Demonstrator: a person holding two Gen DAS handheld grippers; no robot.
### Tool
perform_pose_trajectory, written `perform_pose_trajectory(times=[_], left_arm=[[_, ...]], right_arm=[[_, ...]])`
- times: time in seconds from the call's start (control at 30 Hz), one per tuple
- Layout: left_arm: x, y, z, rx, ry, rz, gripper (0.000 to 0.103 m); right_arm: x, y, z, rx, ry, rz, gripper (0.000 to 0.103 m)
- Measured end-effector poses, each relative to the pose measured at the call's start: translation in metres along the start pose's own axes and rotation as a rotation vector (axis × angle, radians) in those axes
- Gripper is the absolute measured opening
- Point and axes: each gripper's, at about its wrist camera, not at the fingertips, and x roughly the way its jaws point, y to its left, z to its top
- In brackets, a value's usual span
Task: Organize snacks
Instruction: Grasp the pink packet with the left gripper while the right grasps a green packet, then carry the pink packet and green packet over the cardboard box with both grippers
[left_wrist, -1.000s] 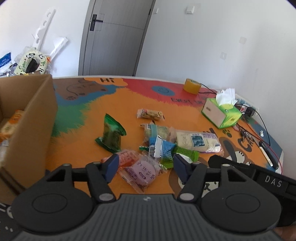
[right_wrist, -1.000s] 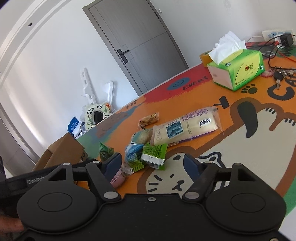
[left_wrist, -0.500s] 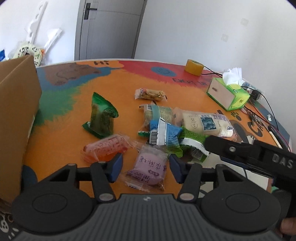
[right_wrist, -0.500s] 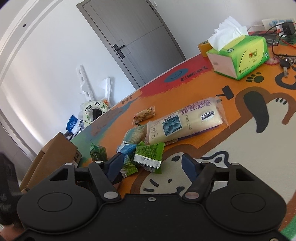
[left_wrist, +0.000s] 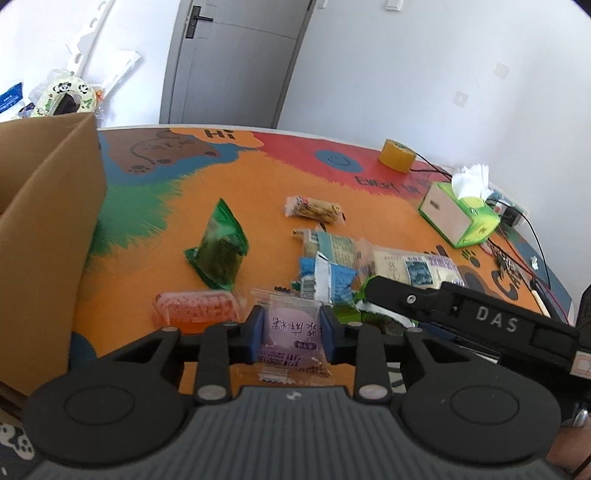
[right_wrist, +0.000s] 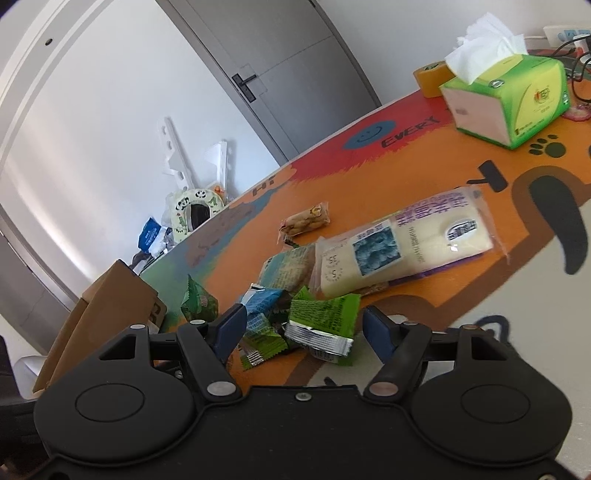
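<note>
Left claw (left_wrist: 291, 332): has just been closing, pads now squeeze the see-through packet with a purple round snack (left_wrist: 290, 332), low in the middle.
Right claw (right_wrist: 303, 328): wide open around the bright green foil packet (right_wrist: 325, 321), not touching.
Brown cardboard box (left_wrist: 44, 236): left edge.
Orange cartoon table mat (left_wrist: 266, 192): under the snacks.

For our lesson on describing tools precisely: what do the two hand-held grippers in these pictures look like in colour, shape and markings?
Both look alike. The left gripper has a matte black body with a ribbed grey top, two round discs, silver pivot screws and blue pads on its fingers. The right gripper shows the same black body, discs, screws and blue pads; seen from the left camera, its side bears white letters "DAS". No cables or sleeves are visible.
</note>
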Motion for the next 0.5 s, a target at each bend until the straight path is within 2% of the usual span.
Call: perform_pose_trajectory(times=[0.07,0.17,0.5], left_arm=[[-0.003,0.002,0.002,-0.006,-0.009,0.003,0.03],[-0.008,0.004,0.003,-0.009,-0.022,0.014,0.03],[-0.031,0.005,0.003,-0.019,-0.063,0.01,0.03]], right_arm=[[0.004,0.003,0.0,-0.009,0.005,-0.003,0.065],[0.006,0.001,-0.001,0.003,0.022,-0.012,0.037],[-0.026,0.006,-0.012,-0.035,-0.024,-0.009,0.025]])
